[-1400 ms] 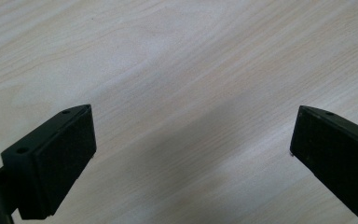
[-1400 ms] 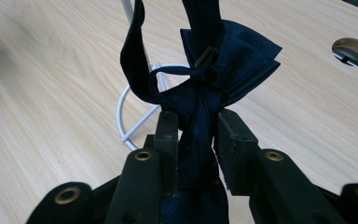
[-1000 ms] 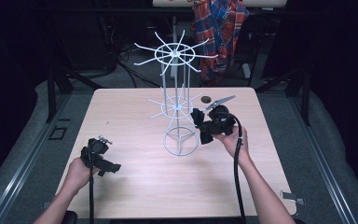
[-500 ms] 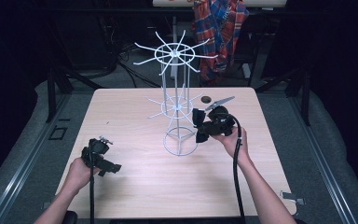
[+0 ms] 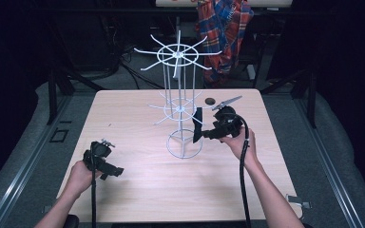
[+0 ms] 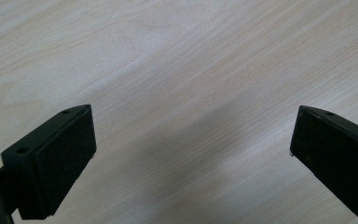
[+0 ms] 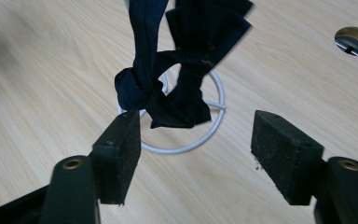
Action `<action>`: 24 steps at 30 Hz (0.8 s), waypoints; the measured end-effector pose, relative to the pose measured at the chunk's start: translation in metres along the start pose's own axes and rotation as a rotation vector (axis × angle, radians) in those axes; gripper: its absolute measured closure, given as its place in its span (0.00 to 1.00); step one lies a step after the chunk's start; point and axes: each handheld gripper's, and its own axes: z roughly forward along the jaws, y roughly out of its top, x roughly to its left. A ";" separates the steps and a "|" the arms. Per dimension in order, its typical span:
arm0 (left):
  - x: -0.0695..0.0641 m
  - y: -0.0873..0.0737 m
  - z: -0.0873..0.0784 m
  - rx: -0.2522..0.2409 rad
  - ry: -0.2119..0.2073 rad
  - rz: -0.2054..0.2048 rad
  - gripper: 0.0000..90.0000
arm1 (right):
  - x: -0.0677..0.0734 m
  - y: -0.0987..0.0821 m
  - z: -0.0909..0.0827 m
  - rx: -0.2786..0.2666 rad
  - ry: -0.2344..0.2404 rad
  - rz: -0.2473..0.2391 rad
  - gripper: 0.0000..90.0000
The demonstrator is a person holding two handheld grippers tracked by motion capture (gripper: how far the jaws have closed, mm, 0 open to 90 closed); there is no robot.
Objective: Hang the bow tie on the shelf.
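The right hand (image 5: 237, 142) reached in from the table's 5 o'clock corner, forearm angled toward the middle, and held the right gripper (image 5: 198, 124) roughly level, pointing toward 9 o'clock at the white wire rack (image 5: 179, 102). Its jaws had just been opening; in the right gripper view they stood apart with nothing pressed between the pads (image 7: 121, 154), and the dark knotted cloth (image 7: 177, 70) hung free just beyond them. In the high view that cloth (image 5: 198, 118) dangled at the rack's 3 o'clock side, near the lower ring of arms, its end above the round base hoop (image 7: 200, 135).

The left hand (image 5: 78, 175) rested near the table's 7 o'clock edge, well apart from the rack, wrist low, with the left gripper (image 5: 108, 166) pointing toward 3 o'clock just over the wooden table (image 5: 138, 190). Its 2 jaws stood wide apart over bare wood, empty.

The rack stood upright at the table's middle, with 2 tiers of spokes. At 1 o'clock from it, a round hole (image 5: 210, 100) showed in the tabletop. A plaid garment (image 5: 223, 28) hung behind the table at 12 o'clock.
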 end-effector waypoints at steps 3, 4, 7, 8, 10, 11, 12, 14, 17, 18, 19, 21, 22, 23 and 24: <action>0.000 0.000 -0.001 -0.001 0.001 0.004 0.00 | 0.002 0.000 -0.004 0.009 -0.007 -0.010 0.29; 0.000 0.000 -0.001 -0.002 0.001 0.003 0.00 | 0.002 0.000 -0.005 0.014 -0.008 -0.011 0.26; 0.000 0.000 -0.001 -0.001 0.001 0.001 0.00 | 0.004 0.000 -0.007 0.027 -0.018 -0.025 0.19; 0.000 0.000 -0.001 -0.001 0.001 0.001 0.00 | 0.004 0.000 -0.008 0.036 -0.024 -0.032 0.18; 0.000 0.000 -0.001 -0.002 0.000 0.001 0.00 | 0.004 -0.001 -0.010 0.054 -0.029 -0.041 0.16; 0.000 0.000 -0.001 -0.002 0.000 0.002 0.00 | 0.004 -0.001 -0.011 0.057 -0.035 -0.046 0.16; 0.000 0.000 -0.001 -0.003 0.000 0.001 0.00 | 0.004 -0.002 -0.011 0.052 -0.033 -0.042 0.16; 0.000 -0.001 -0.001 -0.002 0.001 0.002 0.00 | 0.004 -0.003 -0.014 0.069 -0.041 -0.043 0.14; 0.000 0.000 -0.001 -0.002 0.001 0.001 0.00 | 0.003 -0.006 -0.017 0.074 -0.049 -0.050 0.12; 0.000 0.000 0.000 -0.001 0.001 0.001 0.00 | 0.003 -0.007 -0.019 0.077 -0.051 -0.051 0.11; 0.000 0.000 0.000 -0.001 0.001 0.001 0.00 | 0.003 -0.008 -0.020 0.079 -0.057 -0.053 0.11; 0.000 0.000 0.000 0.002 0.001 0.001 0.00 | 0.003 -0.010 -0.023 0.087 -0.062 -0.053 0.09; 0.000 0.000 0.000 0.002 0.003 0.002 0.00 | 0.003 -0.011 -0.024 0.088 -0.067 -0.056 0.08; 0.000 0.000 0.000 0.002 0.002 0.004 0.00 | 0.003 -0.012 -0.024 0.084 -0.065 -0.057 0.07; 0.000 0.000 0.000 0.002 0.001 0.003 0.00 | 0.003 -0.013 -0.025 0.090 -0.069 -0.059 0.05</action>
